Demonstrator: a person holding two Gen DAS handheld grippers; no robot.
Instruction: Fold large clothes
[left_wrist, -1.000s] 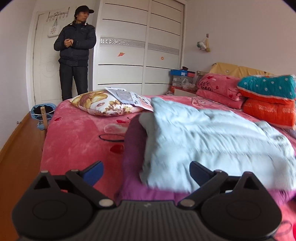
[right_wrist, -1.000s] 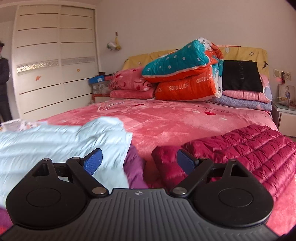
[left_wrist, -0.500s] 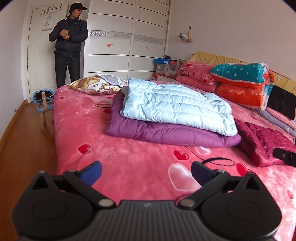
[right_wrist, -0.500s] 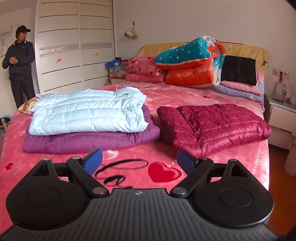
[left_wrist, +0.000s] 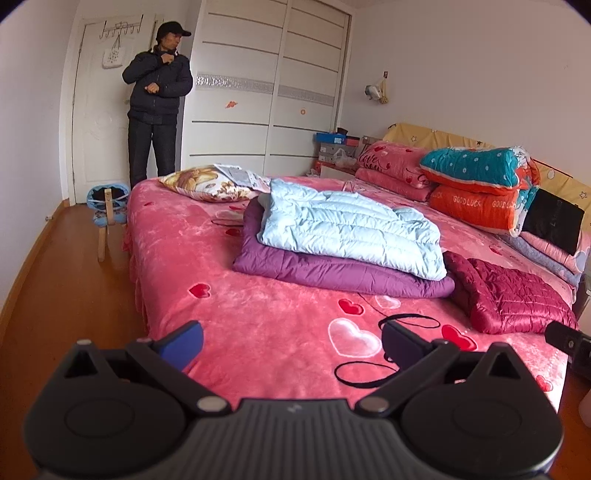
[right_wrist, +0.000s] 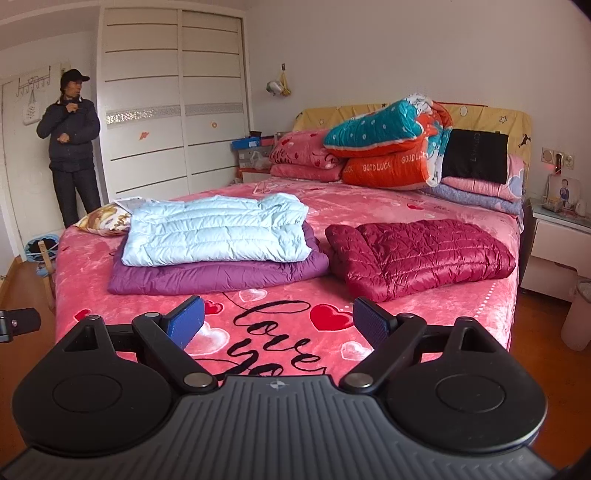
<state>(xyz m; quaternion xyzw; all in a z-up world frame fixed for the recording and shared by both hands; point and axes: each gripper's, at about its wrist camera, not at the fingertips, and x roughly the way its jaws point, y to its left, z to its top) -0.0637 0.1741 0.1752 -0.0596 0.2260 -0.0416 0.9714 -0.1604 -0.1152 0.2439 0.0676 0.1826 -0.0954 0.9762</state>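
A folded pale-blue quilted down jacket (right_wrist: 218, 230) is lying on a folded purple padded coat (right_wrist: 218, 275) mid-bed, a folded crimson quilted jacket (right_wrist: 421, 251) lying just beside them. Both are sitting well beyond the left gripper (left_wrist: 291, 341) and right gripper (right_wrist: 279, 323), which are hovering level over the pink heart-print bedspread (right_wrist: 369, 206) at the foot, jaws spread wide and gripping nothing.

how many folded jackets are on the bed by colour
light blue jacket: 1, stacked on the purple one
purple jacket: 1
dark red jacket: 1, lying beside the stack
total: 3
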